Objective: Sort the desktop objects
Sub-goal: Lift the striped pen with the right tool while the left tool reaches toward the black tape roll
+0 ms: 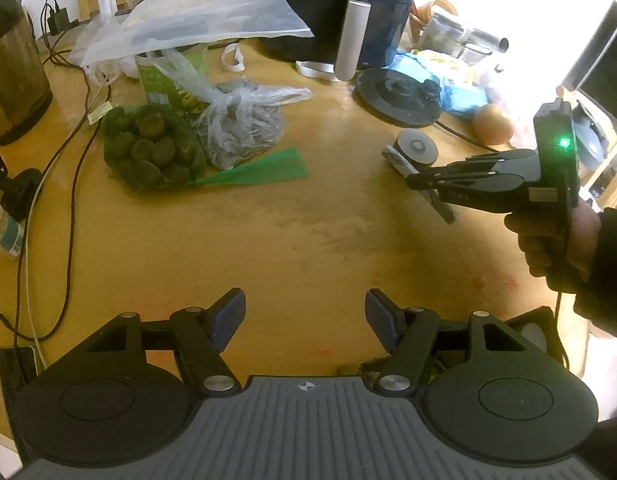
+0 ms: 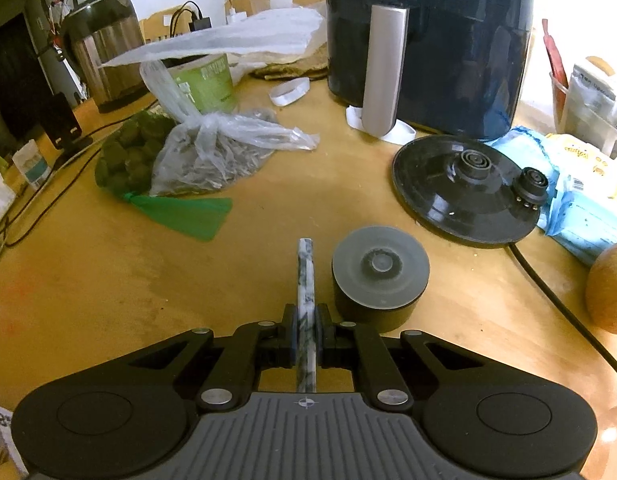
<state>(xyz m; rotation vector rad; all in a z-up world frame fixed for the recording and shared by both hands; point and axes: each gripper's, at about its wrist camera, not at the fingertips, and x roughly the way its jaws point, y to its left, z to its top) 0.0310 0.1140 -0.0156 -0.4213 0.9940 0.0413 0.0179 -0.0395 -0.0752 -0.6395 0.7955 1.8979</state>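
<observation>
Marbled stick (image 2: 306, 280) looks stiff, light and smooth; right hand-held gripper (image 2: 307, 330) pinches its middle, low center; left hand-held gripper (image 1: 304, 316) hangs half open, empty.

Daylight is pouring in from the right and totally blowing out that side in both views, washing things to white. The wooden counter (image 1: 308, 240) is picking up soft glare. Left side is sitting pretty dim. Fisheye is bending everything at the edges, corners are vignetting black, far clutter is looking soft.
</observation>
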